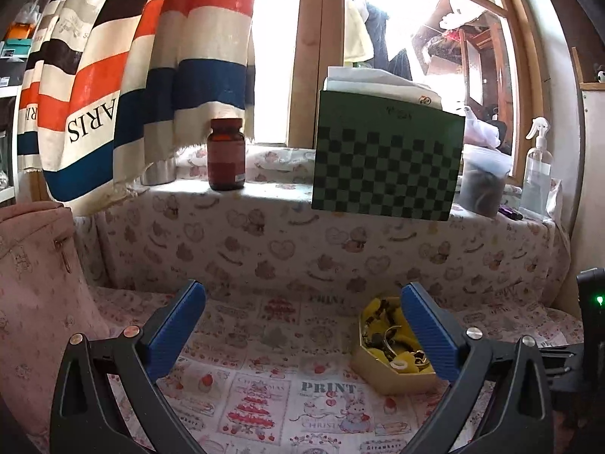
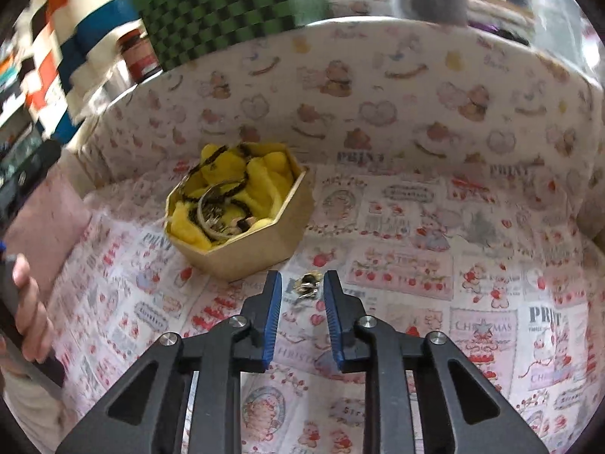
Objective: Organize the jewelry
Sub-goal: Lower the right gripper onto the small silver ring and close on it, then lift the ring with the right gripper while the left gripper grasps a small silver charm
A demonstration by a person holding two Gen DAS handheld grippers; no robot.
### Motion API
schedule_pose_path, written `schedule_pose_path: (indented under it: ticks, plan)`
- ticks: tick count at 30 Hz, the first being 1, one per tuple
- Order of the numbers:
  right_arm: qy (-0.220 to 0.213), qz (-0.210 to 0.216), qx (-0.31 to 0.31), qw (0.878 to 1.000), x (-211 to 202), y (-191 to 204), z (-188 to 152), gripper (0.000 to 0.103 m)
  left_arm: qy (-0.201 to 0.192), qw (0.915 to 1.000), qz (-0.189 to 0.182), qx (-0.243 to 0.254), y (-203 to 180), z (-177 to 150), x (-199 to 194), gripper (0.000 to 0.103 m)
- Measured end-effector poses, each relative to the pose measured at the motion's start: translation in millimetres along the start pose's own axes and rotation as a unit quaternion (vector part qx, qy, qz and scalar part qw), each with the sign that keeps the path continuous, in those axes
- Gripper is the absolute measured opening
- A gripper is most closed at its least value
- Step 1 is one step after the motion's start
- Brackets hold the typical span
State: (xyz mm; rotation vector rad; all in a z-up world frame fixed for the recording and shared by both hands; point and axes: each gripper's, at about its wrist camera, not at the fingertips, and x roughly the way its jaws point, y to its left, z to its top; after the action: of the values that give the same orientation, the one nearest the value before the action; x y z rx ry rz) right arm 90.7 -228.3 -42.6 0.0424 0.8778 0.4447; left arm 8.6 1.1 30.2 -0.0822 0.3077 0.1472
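Your right gripper [image 2: 302, 289] tilts steeply down over the printed cloth [image 2: 416, 227], its blue pads [image 2: 273, 317] narrowed to a small gap. A small gold-and-black trinket [image 2: 305, 286] lies on the cloth between the fingertips; there is a sliver of cloth on either side of it, so the pads look just short of it, though the view is too blurred to be sure. Just beyond the tips sits the hexagonal box [image 2: 261, 242], lined in yellow fabric, with a metal bangle [image 2: 215, 212] and dark braided cords heaped inside. At the left edge of that view your left hand [image 2: 28, 302] wraps a dark handle.

Your left gripper [image 1: 302, 314] points nearly level, only slightly down, its jaws spread wide and holding nothing. The box [image 1: 389, 374] rests on the cloth partly behind the right-hand finger [image 1: 427, 329], not between the pads. Farther back, a cloth-draped ledge carries a brown bottle [image 1: 227, 155], a green checkered box [image 1: 385, 170] and a spray bottle [image 1: 537, 166], with a striped curtain [image 1: 132, 75] hanging at the window behind them.
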Motion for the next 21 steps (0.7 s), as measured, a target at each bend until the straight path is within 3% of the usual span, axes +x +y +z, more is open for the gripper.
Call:
schedule_pose_path:
  ticks: [6,11,12,13,16,21]
  plan:
    - [0.013,-0.005,-0.005,1.000,10,2,0,0.025,0.007,1.0000,-0.006,-0.003,-1,-1,2,0.103]
    - [0.021,-0.034,-0.025,0.999,17,10,0,0.024,0.005,1.0000,-0.006,0.002,-3,-2,2,0.103]
    - [0.022,-0.033,-0.025,0.999,17,10,0,0.022,0.004,1.0000,-0.006,0.003,-3,-2,2,0.103]
    - [0.023,-0.029,-0.024,0.999,18,9,0,0.013,0.003,1.0000,-0.006,0.005,-4,-2,2,0.103]
    - [0.021,-0.013,-0.016,1.000,17,10,2,0.013,0.000,0.9999,-0.004,0.010,-6,-3,1,0.103]
    - [-0.026,0.025,0.021,0.999,-15,-7,11,0.013,0.007,0.9999,-0.011,0.007,-6,-3,2,0.103]
